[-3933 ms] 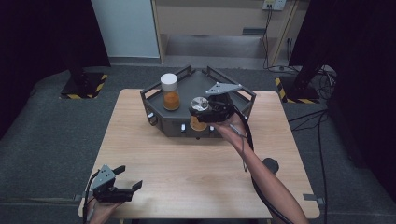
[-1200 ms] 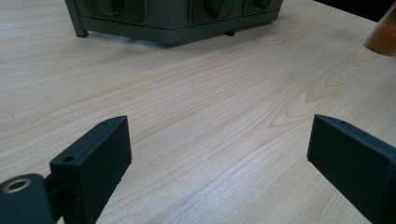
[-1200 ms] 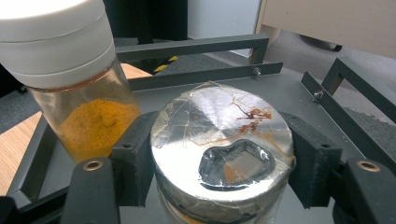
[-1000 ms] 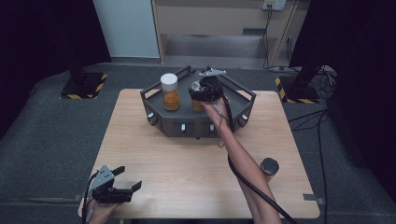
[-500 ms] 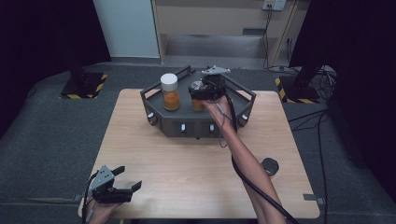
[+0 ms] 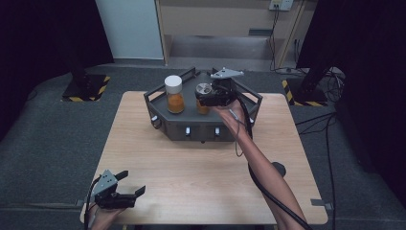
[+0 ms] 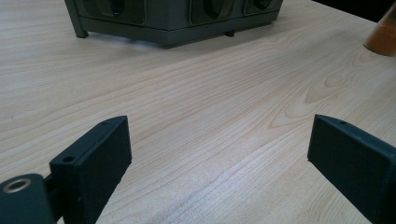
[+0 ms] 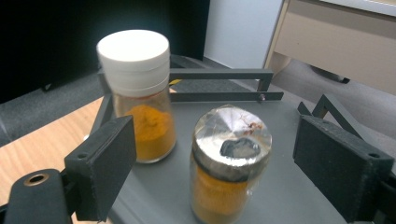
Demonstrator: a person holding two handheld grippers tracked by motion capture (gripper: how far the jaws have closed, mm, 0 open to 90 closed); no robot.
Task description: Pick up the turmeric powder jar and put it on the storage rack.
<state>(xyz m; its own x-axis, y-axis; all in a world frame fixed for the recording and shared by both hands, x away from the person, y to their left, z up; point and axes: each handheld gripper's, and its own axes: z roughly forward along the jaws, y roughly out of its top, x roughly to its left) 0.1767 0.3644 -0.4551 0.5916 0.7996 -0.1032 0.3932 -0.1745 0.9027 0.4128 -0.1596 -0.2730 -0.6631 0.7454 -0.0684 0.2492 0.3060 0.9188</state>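
A grey rack (image 6: 191,127) stands at the far middle of the wooden table. Inside it are a white-capped jar of orange powder (image 6: 174,96) and, to its right, a foil-topped jar of orange powder (image 6: 203,108). My right gripper (image 6: 205,98) hovers at the foil-topped jar. Its jaws have just been opening. In the right gripper view the foil-topped jar (image 8: 231,163) stands upright between the spread pads of the right gripper (image 8: 217,144), touching neither. The white-capped jar (image 8: 137,93) is just left of it. My left gripper (image 6: 131,183) rests open at the front left, with nothing between the jaws (image 7: 219,154).
A dark round-topped thing (image 6: 278,168) stands on the table beside the right forearm. In the left gripper view the rack (image 7: 177,18) shows far ahead, with an orange-filled container's base (image 7: 383,35) at the right edge. The rack's rails (image 8: 224,73) rise behind the jars.
The right gripper carried the foil-topped jar from the rack's front deeper in beside the white-capped jar, then opened off it and drew back a little. The left gripper stayed put.
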